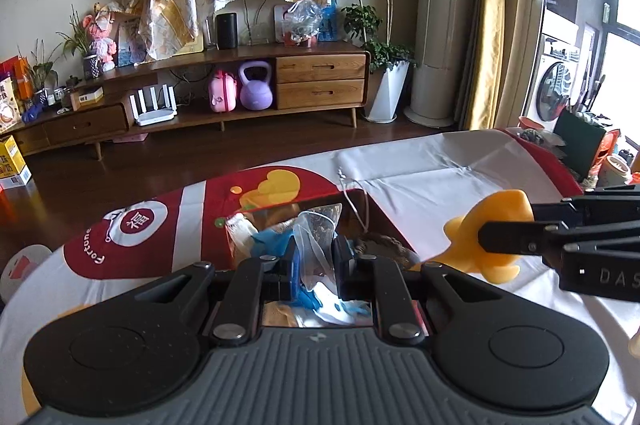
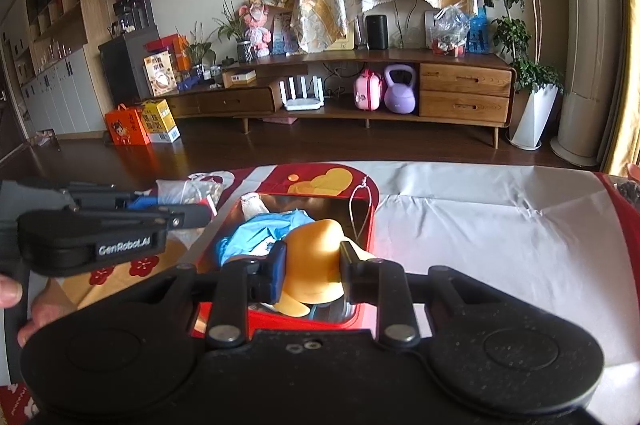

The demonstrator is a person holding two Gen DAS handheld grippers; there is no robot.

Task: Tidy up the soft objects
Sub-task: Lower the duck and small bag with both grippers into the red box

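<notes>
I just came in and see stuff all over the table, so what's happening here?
A person is sorting soft things with two handheld grippers. The right gripper is clamped on a yellow soft toy above the red box. The left gripper pinches a clear plastic bag. Blue cloth already lies in the box.

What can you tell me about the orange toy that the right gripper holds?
The orange toy is smooth, rubbery-looking and rounded, with paler yellow flaps at one end and a flared lobe at the other. The right gripper clamps its body from both sides. It hangs in the air above the red box, near blue cloth, and only the gripper visibly touches it.
</notes>
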